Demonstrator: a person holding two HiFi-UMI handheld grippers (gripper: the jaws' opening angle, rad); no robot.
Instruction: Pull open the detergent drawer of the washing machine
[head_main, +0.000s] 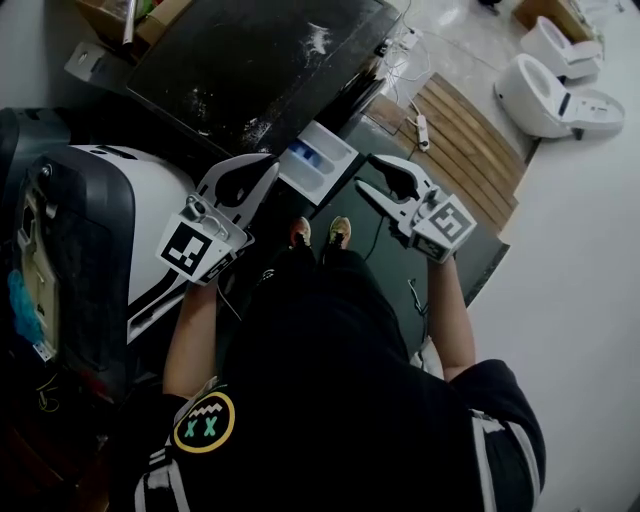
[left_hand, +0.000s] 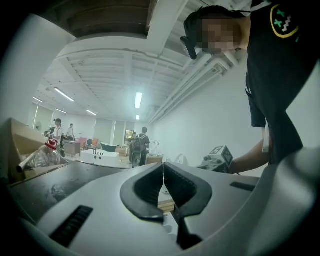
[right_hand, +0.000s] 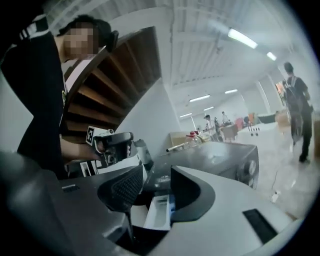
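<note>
The left claw (head_main: 266, 172) is hanging in the air with its jaws pressed together on nothing, probably only waiting aside. Between both claws, the detergent drawer (head_main: 318, 160) is standing pulled out from the dark washing machine (head_main: 250, 70), white with a blue part inside. The right claw (head_main: 366, 173) is hovering near it, jaws apart and empty, so the pull seems done.

the detergent drawer (head_main: 318, 160) juts out of the washing machine (head_main: 260, 60), between the left gripper (head_main: 262, 172) and right gripper (head_main: 367, 175); planks (head_main: 470, 140) lie right; toilets (head_main: 555, 85) farther right
</note>
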